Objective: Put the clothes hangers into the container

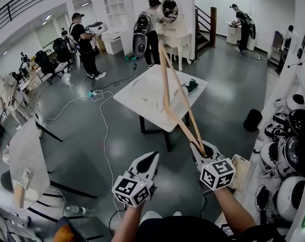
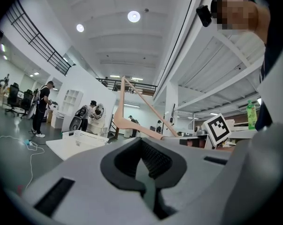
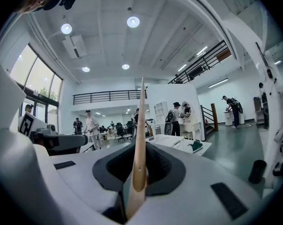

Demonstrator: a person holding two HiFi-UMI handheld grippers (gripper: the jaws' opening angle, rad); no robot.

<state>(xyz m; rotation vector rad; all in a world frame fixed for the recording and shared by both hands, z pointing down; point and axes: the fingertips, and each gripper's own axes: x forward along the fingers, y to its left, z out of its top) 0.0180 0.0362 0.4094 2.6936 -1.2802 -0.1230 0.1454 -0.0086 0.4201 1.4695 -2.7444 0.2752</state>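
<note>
A wooden clothes hanger (image 1: pixel 175 112) rises from my right gripper (image 1: pixel 203 148), which is shut on one end of it. In the right gripper view the hanger (image 3: pixel 140 139) stands edge-on between the jaws of the right gripper (image 3: pixel 132 193). My left gripper (image 1: pixel 149 161) hangs beside it, a little to the left, shut with nothing in it; the left gripper (image 2: pixel 148 179) shows its pads together. Ahead stands a white table (image 1: pixel 142 102) with a white slatted basket (image 3: pixel 167 140) on it, also in the left gripper view as the basket (image 2: pixel 83 136). Both grippers are short of the table.
A dark green object (image 1: pixel 192 86) lies on the table's far right. White cables (image 1: pixel 103 127) trail over the floor to the left. A black bin (image 1: pixel 252 120) and shelves of round white devices (image 1: pixel 289 155) are on the right. Several people stand at the back.
</note>
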